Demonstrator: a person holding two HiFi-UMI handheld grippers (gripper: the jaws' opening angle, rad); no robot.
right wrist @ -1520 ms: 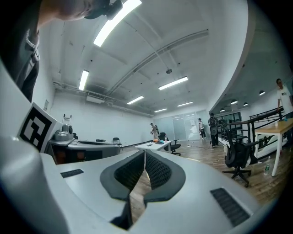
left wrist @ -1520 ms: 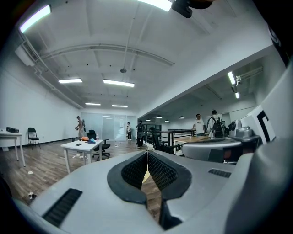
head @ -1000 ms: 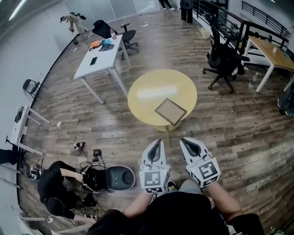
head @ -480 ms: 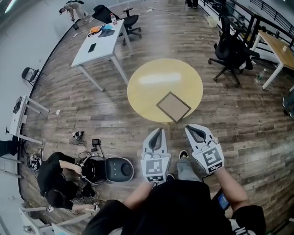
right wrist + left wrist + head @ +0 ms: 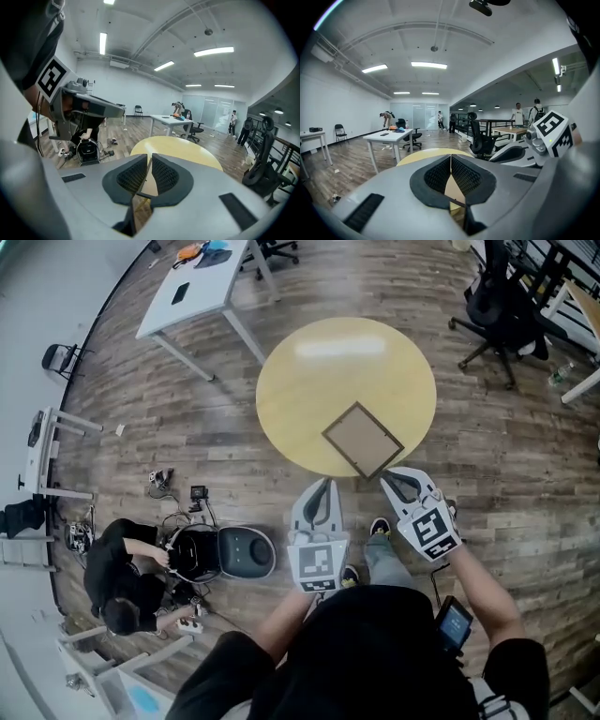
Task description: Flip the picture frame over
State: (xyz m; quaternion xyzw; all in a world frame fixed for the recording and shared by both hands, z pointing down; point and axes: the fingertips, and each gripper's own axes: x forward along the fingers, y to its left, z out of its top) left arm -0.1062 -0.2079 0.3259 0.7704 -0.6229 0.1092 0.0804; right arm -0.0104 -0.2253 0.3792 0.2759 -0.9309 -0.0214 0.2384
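- The picture frame [image 5: 362, 440] lies flat on the round yellow table [image 5: 309, 371], turned corner-on like a diamond, at the side of the table nearest the person.
- Its upward face is plain brown inside a dark rim, and its near corner comes close to the table's edge.
- The left gripper [image 5: 324, 486] has its 2 jaws pressed together with nothing between them, as the left gripper view shows. In the head view its tip sits just off the table's near edge, left of the frame and apart from it.
- The right gripper [image 5: 389, 476] is also closed to a thin slit and holds nothing. In the head view its tip sits just beside the frame's near corner; whether it touches cannot be told.
- Both grippers point toward the table, side by side, their marker cubes close to the person's body.
- A white desk [image 5: 192, 292] stands beyond the table to the left, and a black office chair [image 5: 506, 306] stands to the right.
- On the wooden floor to the left, a person in black [image 5: 122, 582] crouches by a round grey case [image 5: 246, 577] and a tangle of cables.
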